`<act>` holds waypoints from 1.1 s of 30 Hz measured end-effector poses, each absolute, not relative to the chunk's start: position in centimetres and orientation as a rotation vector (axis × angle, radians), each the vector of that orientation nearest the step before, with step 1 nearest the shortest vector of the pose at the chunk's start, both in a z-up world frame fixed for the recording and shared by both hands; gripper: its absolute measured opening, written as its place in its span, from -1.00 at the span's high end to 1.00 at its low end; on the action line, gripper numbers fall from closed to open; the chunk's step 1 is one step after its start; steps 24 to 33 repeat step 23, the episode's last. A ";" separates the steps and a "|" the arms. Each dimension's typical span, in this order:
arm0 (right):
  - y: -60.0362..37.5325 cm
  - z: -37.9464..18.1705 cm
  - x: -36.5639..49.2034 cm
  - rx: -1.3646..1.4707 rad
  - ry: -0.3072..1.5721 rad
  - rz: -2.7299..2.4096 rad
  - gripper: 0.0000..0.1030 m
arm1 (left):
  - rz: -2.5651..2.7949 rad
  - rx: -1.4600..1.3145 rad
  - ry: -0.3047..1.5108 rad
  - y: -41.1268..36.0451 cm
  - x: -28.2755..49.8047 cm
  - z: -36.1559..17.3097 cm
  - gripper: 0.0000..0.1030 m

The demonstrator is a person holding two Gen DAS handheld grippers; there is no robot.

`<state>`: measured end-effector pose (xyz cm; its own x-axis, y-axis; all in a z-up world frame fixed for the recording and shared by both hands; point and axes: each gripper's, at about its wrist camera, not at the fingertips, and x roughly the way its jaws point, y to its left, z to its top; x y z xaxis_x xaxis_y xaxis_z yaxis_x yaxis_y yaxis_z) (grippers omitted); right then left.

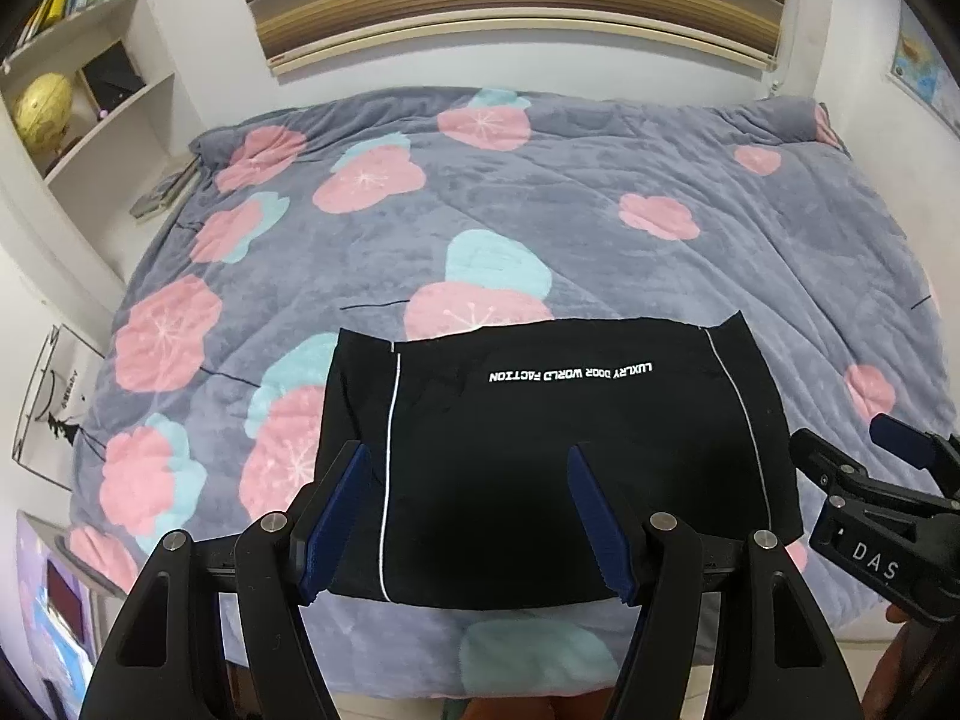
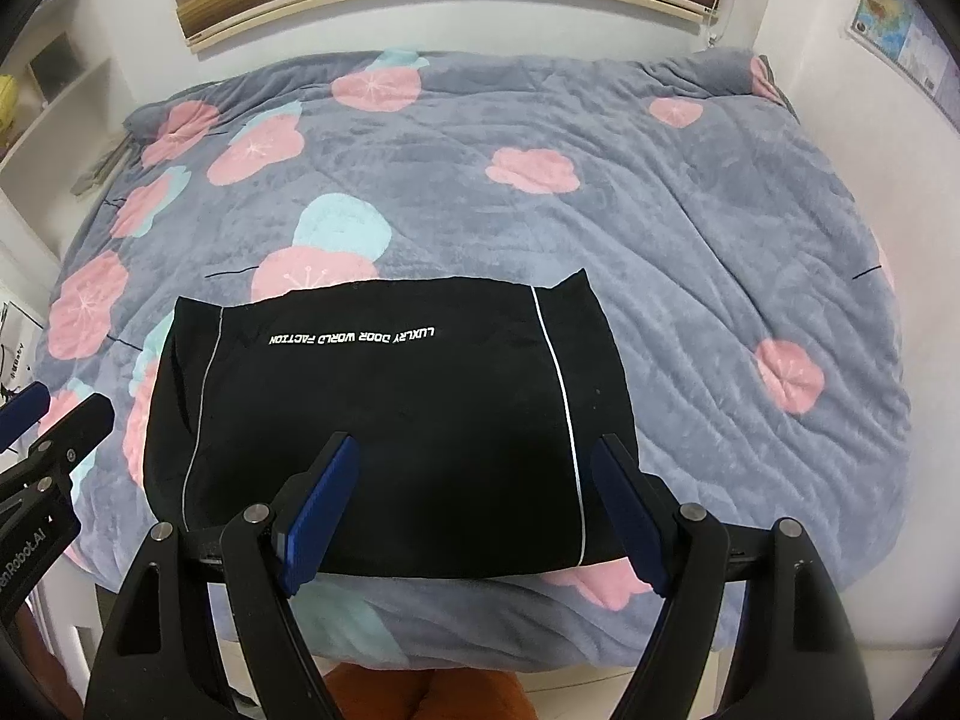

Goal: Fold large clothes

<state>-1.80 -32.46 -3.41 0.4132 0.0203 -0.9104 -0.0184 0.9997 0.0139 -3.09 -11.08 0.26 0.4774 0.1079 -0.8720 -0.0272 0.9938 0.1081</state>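
A black garment (image 1: 540, 456) with white piping and white lettering lies folded into a flat rectangle near the front edge of the bed; it also shows in the right wrist view (image 2: 390, 438). My left gripper (image 1: 468, 462) is open and empty, hovering over the garment's near left part. My right gripper (image 2: 477, 456) is open and empty, over the garment's near right part. The right gripper shows at the right edge of the left wrist view (image 1: 888, 480), and the left gripper at the left edge of the right wrist view (image 2: 42, 420).
The bed carries a grey blanket (image 1: 540, 210) with pink and teal flowers. White shelves (image 1: 90, 90) with books and a globe stand at the left. A striped headboard (image 1: 510, 0) and a wall map (image 2: 900, 18) are behind.
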 end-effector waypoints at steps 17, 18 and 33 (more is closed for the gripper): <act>-31.9 -3.4 -1.8 -0.009 1.157 0.037 -0.57 | 0.107 0.115 1.066 -11.0 -3.1 0.1 -0.35; -31.9 -3.4 -1.7 -0.012 1.159 0.039 -0.57 | 0.114 0.122 1.056 -11.0 -3.1 0.2 -0.35; -31.7 -3.4 -1.7 -0.014 1.158 0.038 -0.57 | 0.123 0.143 1.024 -10.8 -3.0 0.6 -0.35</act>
